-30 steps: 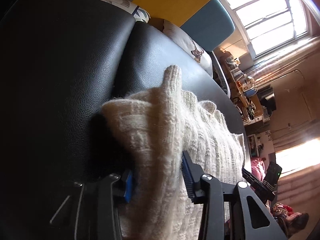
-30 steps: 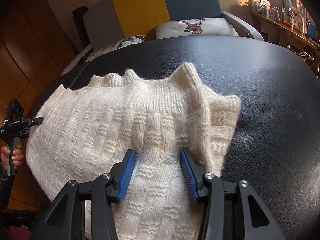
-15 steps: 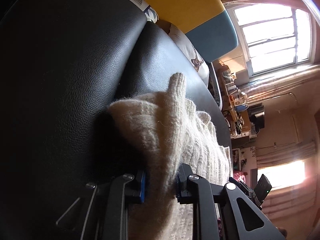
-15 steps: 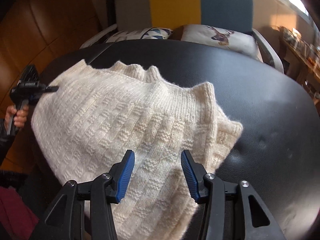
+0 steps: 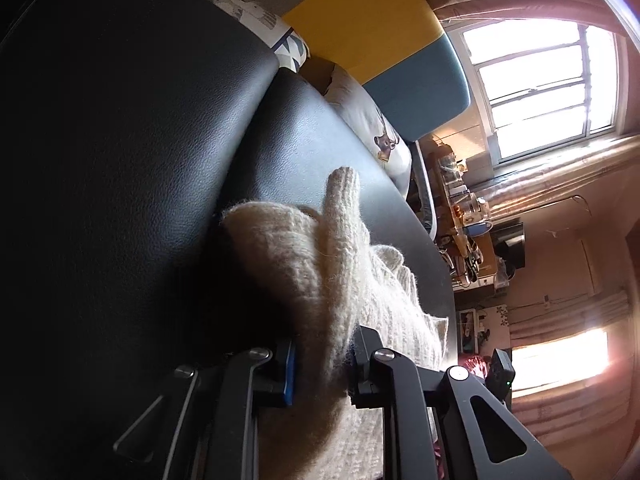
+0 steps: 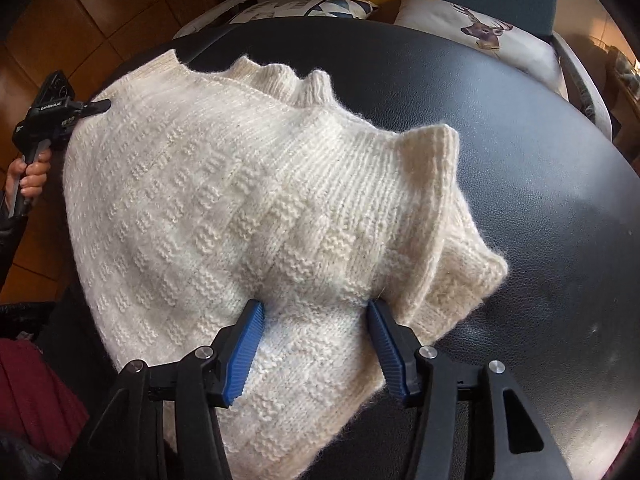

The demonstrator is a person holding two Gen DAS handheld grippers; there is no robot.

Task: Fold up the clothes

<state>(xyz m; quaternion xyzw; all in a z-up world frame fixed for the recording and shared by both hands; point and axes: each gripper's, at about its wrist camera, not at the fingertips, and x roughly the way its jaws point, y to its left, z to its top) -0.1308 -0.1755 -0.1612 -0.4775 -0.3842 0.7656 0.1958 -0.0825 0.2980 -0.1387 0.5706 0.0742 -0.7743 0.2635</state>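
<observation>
The cream knitted sweater (image 6: 248, 208) lies bunched on the black leather surface (image 6: 520, 140), its ribbed collar toward the far side and one corner folded up into a peak at the right. It covers the near-left part of the surface and droops over the near edge.

The risk, as I judge it, lies in the uneven hold. The left gripper (image 5: 322, 364) has its blue pads pressed tight on a thick gathered fold of the knit, while the right gripper (image 6: 316, 348) stands wide open with the fabric merely bulging between its fingers — nothing pinched there. If the left side pulls now, the loose, stretchy wool could drag and twist across the leather, wrinkling the fold line instead of laying it flat. The thick bunch could also slide out of the pads, since fluffy knit compresses and gives little purchase. And the part overhanging the near edge could pull the whole garment off, should it be released.

In the right wrist view the left gripper appears at the far left edge of the sweater, held by a hand (image 6: 30, 172) wrapped round its handle below, with a dark sleeve under it. The right gripper points forward and down onto the sweater's near-right portion, both fingers resting on the knit
</observation>
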